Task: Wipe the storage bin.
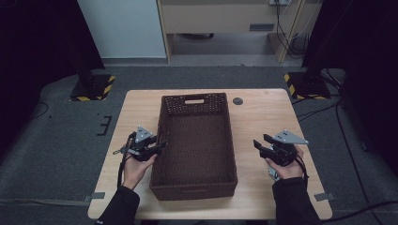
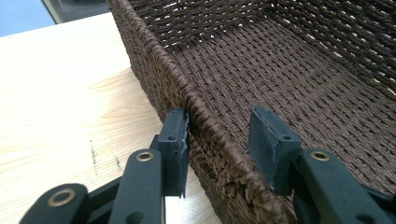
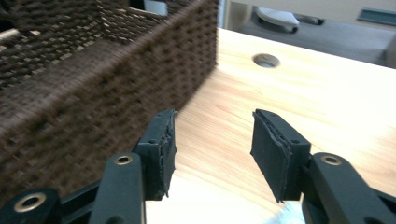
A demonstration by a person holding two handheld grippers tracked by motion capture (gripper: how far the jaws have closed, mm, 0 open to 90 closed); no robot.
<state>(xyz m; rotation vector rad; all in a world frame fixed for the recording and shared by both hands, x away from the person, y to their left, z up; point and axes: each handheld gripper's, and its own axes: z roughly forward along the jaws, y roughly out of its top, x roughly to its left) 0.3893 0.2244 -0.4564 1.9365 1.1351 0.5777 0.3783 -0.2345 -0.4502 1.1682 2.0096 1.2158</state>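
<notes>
Straddling the basket (image 2: 224, 154) rim, left hand-held gripper (image 2: 219, 135) spread — one pad touching outside.

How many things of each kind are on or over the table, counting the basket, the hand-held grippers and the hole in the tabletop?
Brown woven basket: 1
Hand-held grippers: 2, the left hand-held gripper and the right hand-held gripper
Round hole in the tabletop: 1
Total: 4
</notes>
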